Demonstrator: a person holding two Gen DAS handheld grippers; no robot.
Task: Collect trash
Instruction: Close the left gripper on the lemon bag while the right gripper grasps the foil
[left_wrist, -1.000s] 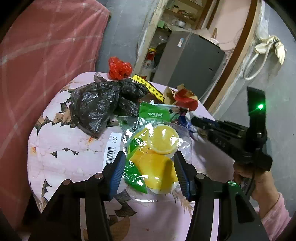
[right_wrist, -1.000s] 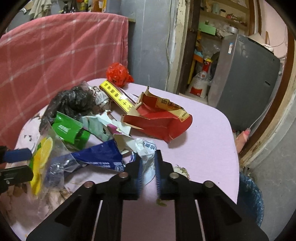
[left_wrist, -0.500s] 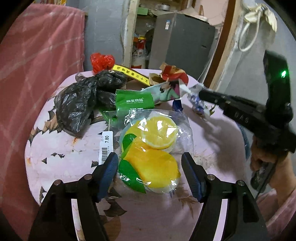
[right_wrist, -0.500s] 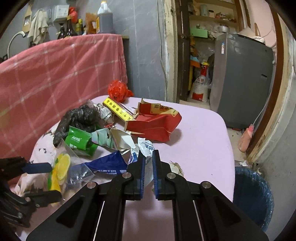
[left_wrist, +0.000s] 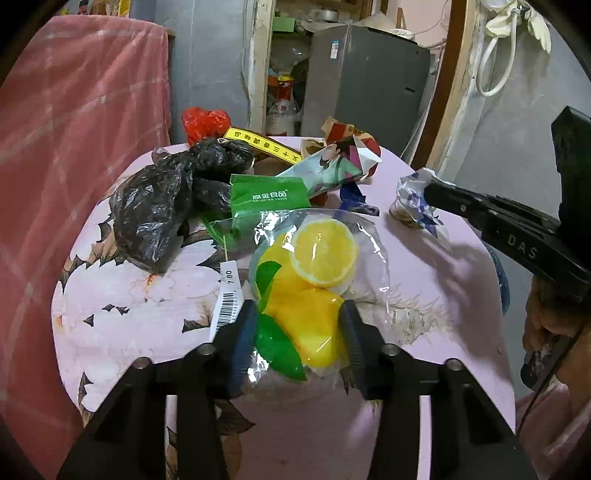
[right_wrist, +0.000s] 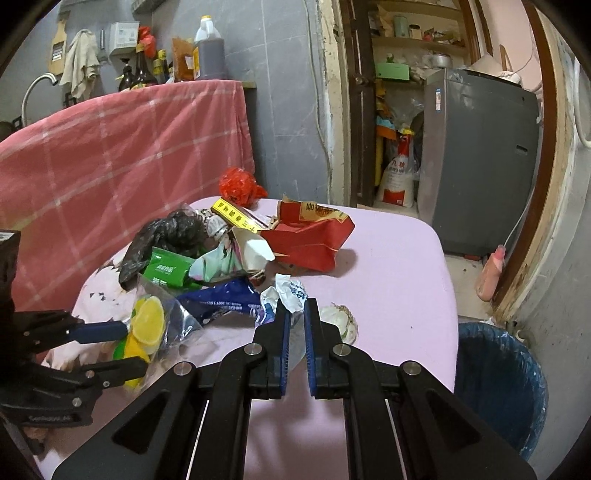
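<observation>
- Step in hand: first pickups of the trash run, both claws on items, nothing dropped in the bin yet (my read).
- Right claw: fingers nearly together, pinching the crumpled white-and-blue paper wrapper; from the left wrist view the wrapper hangs at the claw tip, seemingly lifted clear of the pink floral-cloth worktop (cannot be sure of the gap).
- Left claw: moderately wide, its blue pads either side of the near end of the clear plastic bag with lemon-slice print; bag looks squeezed between them but lying on the worktop, grip not confirmed.
- Rest of the trash sits in a heap at the far left of the worktop: black crumpled plastic bag, green foil snack packet, torn red paper carton, yellow-labelled flat box, red plastic bag.
- Blue-lined round trash bin stands on the floor, right of the worktop's near right corner.
- Next move calls for: carrying the wrapper right, over the bin mouth, then opening (light paper, may cling to pads).
- Left claw needs a firmer close before lifting; slick film could slip.
</observation>
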